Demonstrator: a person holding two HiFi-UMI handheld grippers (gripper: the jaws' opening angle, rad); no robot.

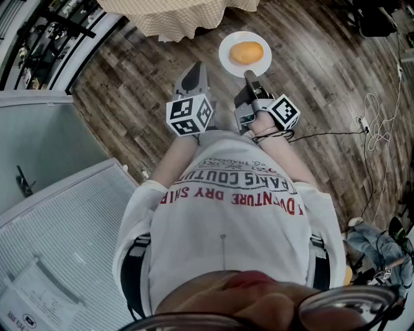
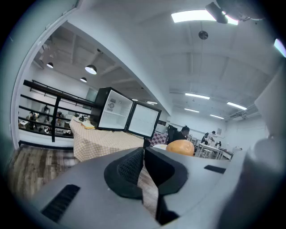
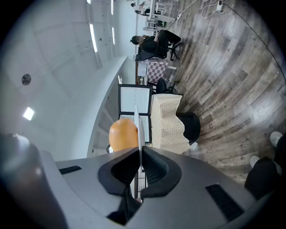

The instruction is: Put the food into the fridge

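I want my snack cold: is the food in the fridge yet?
Not yet. The fridge door already stands open. The right gripper pinches the plate rim, food on top, above the floor. Still to do: carry it over and set it inside.

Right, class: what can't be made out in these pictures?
- Fridge shelves: left gripper view, too small to tell contents.
- Table: head view, cut off by the top edge.
- Food: right gripper view, lower part hidden behind the right gripper.
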